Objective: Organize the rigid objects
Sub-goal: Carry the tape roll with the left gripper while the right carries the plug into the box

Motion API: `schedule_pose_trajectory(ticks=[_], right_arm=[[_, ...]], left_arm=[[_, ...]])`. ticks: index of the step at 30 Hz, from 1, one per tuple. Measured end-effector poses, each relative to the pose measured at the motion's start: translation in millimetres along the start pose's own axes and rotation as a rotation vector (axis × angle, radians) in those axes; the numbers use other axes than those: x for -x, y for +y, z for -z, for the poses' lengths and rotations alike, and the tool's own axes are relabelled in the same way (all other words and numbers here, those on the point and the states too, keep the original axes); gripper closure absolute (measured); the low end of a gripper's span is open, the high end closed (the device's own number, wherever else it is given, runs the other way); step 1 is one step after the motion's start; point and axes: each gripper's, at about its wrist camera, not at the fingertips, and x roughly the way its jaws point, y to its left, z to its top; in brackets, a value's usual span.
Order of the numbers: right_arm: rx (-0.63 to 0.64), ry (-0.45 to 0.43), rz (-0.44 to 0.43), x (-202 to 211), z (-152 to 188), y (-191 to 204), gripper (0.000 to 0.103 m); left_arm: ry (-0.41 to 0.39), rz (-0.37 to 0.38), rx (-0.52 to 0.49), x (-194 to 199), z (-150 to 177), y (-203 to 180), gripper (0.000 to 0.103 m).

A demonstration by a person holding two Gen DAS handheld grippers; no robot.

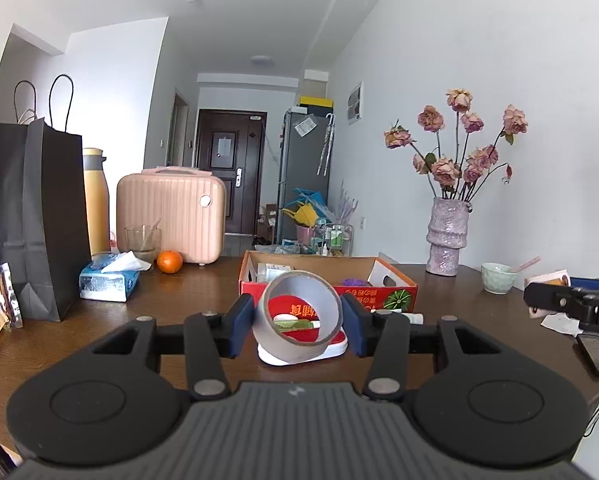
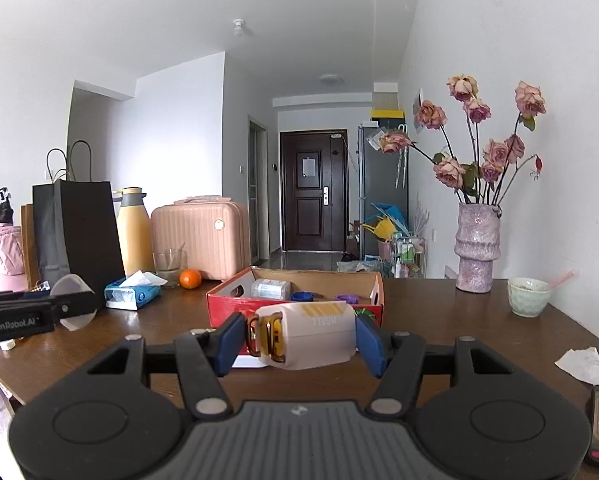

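Between the blue pads of the left claw (image 1: 298, 326) a stiff, light tape roll (image 1: 297, 316) sits clamped across its rim, while the right claw (image 2: 301, 340) grips a smooth, probably slippery white box (image 2: 313, 336), the red cardboard tray (image 2: 227, 304) just beyond both.
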Motion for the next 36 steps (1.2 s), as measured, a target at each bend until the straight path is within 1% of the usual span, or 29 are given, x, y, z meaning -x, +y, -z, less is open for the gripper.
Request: schedule_pose_trajectory(ticks=[3,8,17,22,27,36], right_arm=[[-0.003,0.001,0.002,-5.4,1.2,-1.9,0.044],[-0.007,0.009,0.006,-17.6,2.7,-4.9,0.044],[0.001,0.020,0.010,-57.6,-7.1,-11.7,0.044],[0.006,0.028,0.014,-86.3,-16.5,-16.9,0.044],[-0.002,0.053,0.019,-117.8,-22.7,-24.3,0.044],[-0.040,0.109,0.012,-186.3,-37.3,-46.7,0.044]], left_arm=[[0.016,-0.001,0.007,-5.1,2.5,1.4,0.055],[0.020,-0.004,0.008,-16.8,2.2,5.3,0.055],[0.025,-0.006,-0.003,-53.7,-6.8,9.8,0.055],[0.031,-0.003,-0.005,-82.8,-15.0,12.0,0.055],[0.059,0.004,0.005,-119.0,-21.3,15.7,0.055],[0.095,-0.002,0.050,-187.3,-38.9,26.1,0.055]])
